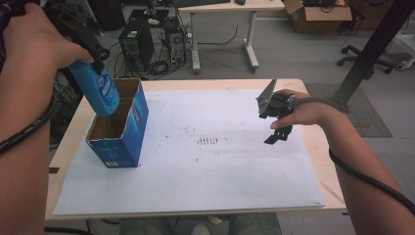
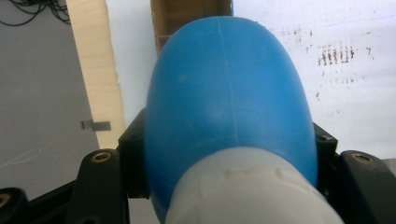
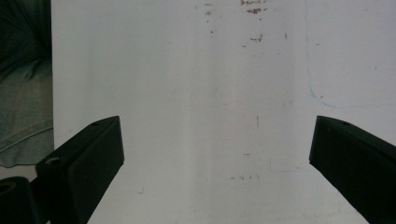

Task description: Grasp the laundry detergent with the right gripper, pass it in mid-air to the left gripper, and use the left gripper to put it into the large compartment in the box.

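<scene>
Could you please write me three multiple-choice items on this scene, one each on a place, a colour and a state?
1. Where is the blue bottle?
A. flat on the white sheet
B. above the open box
C. on the floor

2. What colour are the box's outer walls?
A. blue
B. red
C. green

3. How is the right gripper?
A. shut on a bottle
B. shut on the box
C. open

Answers:
1 B, its base hangs at the box's open top, held by the left gripper.
2 A, blue outside, brown inside.
3 C, jaws stand apart.
</scene>
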`<state>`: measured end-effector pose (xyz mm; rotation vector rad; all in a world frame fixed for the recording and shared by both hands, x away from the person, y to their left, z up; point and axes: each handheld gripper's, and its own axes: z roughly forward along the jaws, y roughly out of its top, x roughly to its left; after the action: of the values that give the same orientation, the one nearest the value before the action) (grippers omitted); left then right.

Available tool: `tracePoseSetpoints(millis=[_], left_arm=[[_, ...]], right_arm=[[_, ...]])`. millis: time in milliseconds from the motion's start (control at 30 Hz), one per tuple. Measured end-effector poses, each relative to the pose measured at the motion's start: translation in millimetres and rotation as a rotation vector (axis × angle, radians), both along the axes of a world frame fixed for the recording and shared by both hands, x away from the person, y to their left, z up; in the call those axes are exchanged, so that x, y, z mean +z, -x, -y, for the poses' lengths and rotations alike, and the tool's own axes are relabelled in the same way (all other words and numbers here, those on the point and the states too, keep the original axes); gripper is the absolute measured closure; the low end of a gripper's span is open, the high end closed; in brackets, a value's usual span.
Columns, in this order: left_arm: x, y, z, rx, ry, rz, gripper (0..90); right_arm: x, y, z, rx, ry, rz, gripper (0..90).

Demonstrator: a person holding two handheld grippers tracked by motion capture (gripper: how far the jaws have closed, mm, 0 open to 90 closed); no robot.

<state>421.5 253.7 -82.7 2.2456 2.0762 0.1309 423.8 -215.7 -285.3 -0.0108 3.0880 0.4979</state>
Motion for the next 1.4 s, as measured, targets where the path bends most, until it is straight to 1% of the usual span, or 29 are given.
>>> tracePoseSetpoints(millis=[200, 400, 533, 600, 700, 900, 1033, 1167, 1333, 1400], left_arm=[[-10.5, -0.9, -3.5, 0.003, -0.007, -0.011, 38.2], [-25.8, -1.3, -8.4, 0.011, -0.001, -0.023, 38.2], [-35.3, -2.0, -11.0, 0.017, -0.011, -0.027, 38.1], [-40.4, -2.2, -12.6, 0.018, -0.009, -0.029, 38.1], [-48.8, -2.5, -14.9, 0.018, -0.003, -0.034, 38.2], [-67.8, -2.9, -14.0, 0.012, -0.005, -0.052, 38.1], [-78.7, -3.4, -13.7, 0.009, -0.001, -0.047, 38.1], [-92.1, -3.5, -12.3, 0.006, -0.009, -0.055, 38.1], [-109.7, -3.8, -10.3, 0.000, -0.004, -0.060, 38.2], [-116.5, -3.9, -9.2, -0.002, -0.005, -0.068, 38.2]], right_arm=[[6.6, 0.4, -1.0, 0.001, 0.004, 0.004, 3.0], [6.7, 1.1, -1.0, 0.001, 0.009, -0.003, 3.2], [7.0, 1.9, -1.4, 0.000, 0.011, -0.004, 3.2], [7.2, 2.3, -1.5, -0.001, 0.008, -0.001, 3.1], [6.6, 2.6, -1.5, -0.002, 0.003, 0.004, 3.0], [2.7, 3.0, -3.3, -0.001, -0.004, -0.003, 3.3], [2.4, 3.7, -3.7, -0.001, -0.007, -0.003, 3.1], [2.4, 4.1, -2.7, -0.001, -0.009, -0.003, 3.1], [0.6, 4.7, -1.7, -0.003, -0.012, -0.005, 3.2], [-0.1, 4.7, -1.6, -0.002, -0.014, -0.006, 3.1]])
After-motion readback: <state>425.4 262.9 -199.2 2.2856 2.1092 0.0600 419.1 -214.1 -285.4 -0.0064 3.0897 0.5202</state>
